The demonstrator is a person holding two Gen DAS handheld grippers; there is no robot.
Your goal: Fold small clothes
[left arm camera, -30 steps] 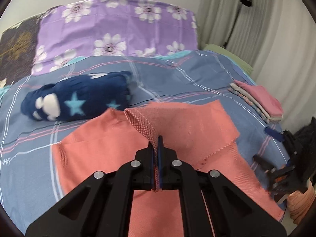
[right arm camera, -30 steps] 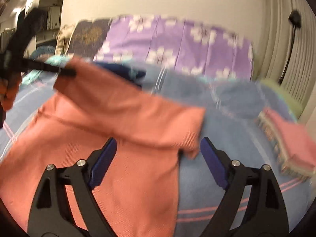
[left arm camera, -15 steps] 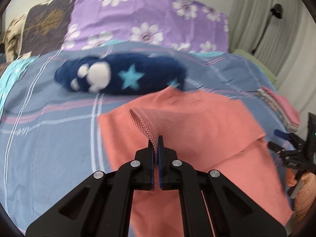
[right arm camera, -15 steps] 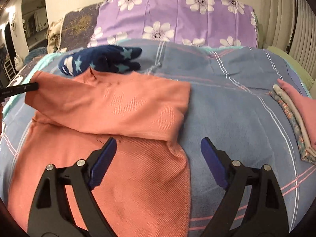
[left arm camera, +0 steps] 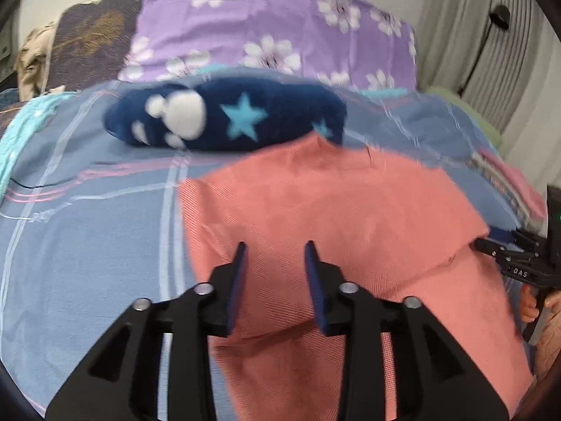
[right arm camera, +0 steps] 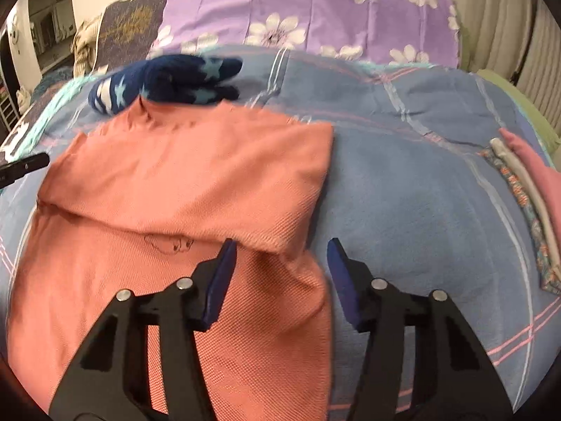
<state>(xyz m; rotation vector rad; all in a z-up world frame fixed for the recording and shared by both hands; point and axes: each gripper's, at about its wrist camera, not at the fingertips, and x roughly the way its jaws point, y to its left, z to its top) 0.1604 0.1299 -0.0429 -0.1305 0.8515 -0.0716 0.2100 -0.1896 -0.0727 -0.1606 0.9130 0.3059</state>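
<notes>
**Left jaws released, sleeve fold down on the garment**

Since half a second ago the left gripper [left arm camera: 274,251] has let go of the salmon fabric; its jaws are now standing apart, nothing between them. Right gripper [right arm camera: 280,249] is staying spread as before, holding nothing.

Blue plaid bedspread [right arm camera: 420,189] is filling both views, purple floral pillow [left arm camera: 280,31] at the head. Salmon garment [left arm camera: 333,217] is lying flat mid-bed, one flap folded across the top of the body; the flap's lower right corner [right arm camera: 280,242] is sitting just ahead of the right gripper, between its fingers.

Navy star-print fleece roll [left arm camera: 224,119] is lying just past the garment's far edge, touching it in the right view.

Folded stack [right arm camera: 526,189] is sitting near the bed's right edge: sharp in the right view, blurred in the left.

Only the left view is showing the right gripper's body with white lettering "DAS" [left arm camera: 520,272]. Only the right view is showing a faint outline drawing [right arm camera: 168,244] on the garment, too faint to identify.
</notes>
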